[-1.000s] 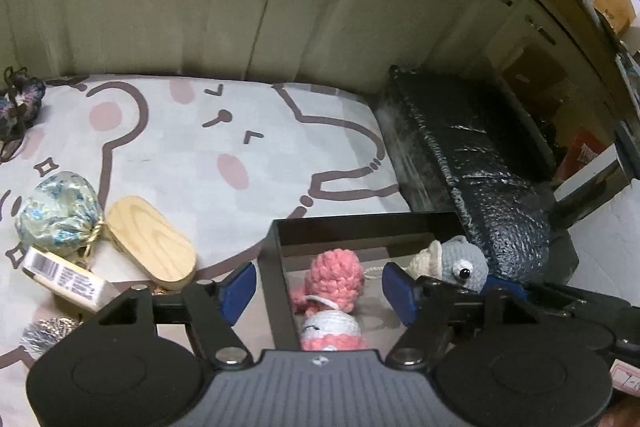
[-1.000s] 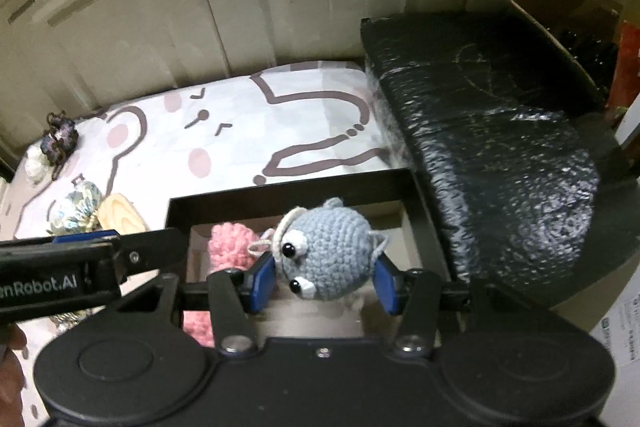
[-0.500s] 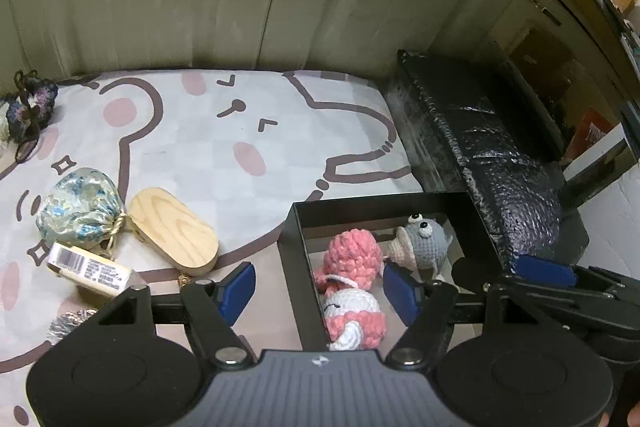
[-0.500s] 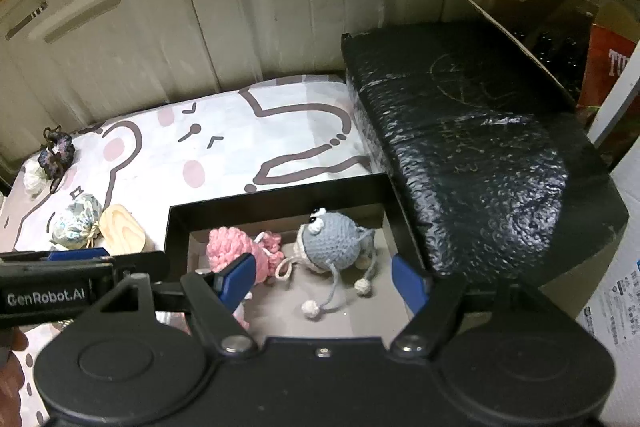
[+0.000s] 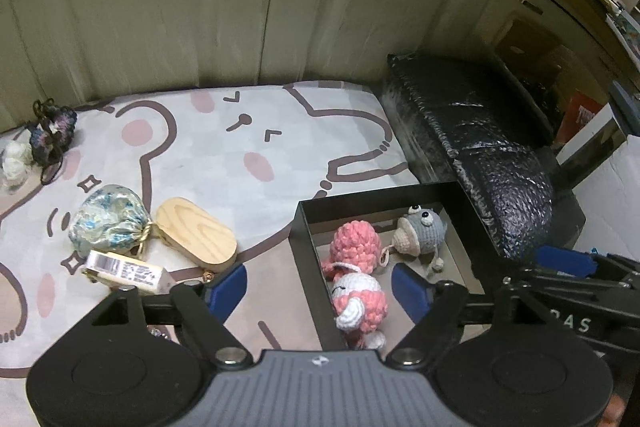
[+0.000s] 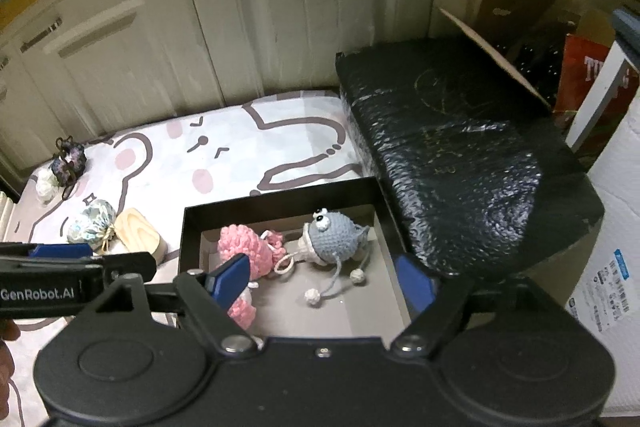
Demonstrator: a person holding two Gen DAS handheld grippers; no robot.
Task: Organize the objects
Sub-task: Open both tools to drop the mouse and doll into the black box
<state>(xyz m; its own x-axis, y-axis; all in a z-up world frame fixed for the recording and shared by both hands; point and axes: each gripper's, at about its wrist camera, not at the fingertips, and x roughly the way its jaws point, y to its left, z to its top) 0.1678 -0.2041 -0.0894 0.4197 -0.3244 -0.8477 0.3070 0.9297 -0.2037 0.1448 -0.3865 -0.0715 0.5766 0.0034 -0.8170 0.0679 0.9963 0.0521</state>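
Crocheted wool, grey: we logged one grey doll (image 6: 334, 235) lying on its side inside the black box (image 6: 280, 201), below and ahead of the right gripper (image 6: 320, 277), whose blue fingers (image 6: 232, 277) were spreading with nothing clamped between them; the doll lay clear of both pads. Beside it, toward the box's left wall, we listed a pink doll (image 5: 355, 243) and a pink-and-white doll (image 5: 360, 301). We recorded the left gripper (image 5: 320, 287) above the box's left wall, its jaws likewise widening and empty, the pink-and-white doll seen between its fingers but untouched.

Outside the box, on a mat (image 5: 248, 147) printed with a cartoon bear face, we noted a wooden oval block (image 5: 196, 235), a blue floral pouch (image 5: 108, 221) touching it, a barcoded packet (image 5: 124, 269) just in front, and well apart at the mat's far left a dark crocheted item (image 5: 54, 133) with a white ball (image 5: 16, 155).

A black wrapped bundle (image 6: 460, 147) adjoined the box on the right. Cream cabinet doors (image 6: 312, 11) backed the mat.
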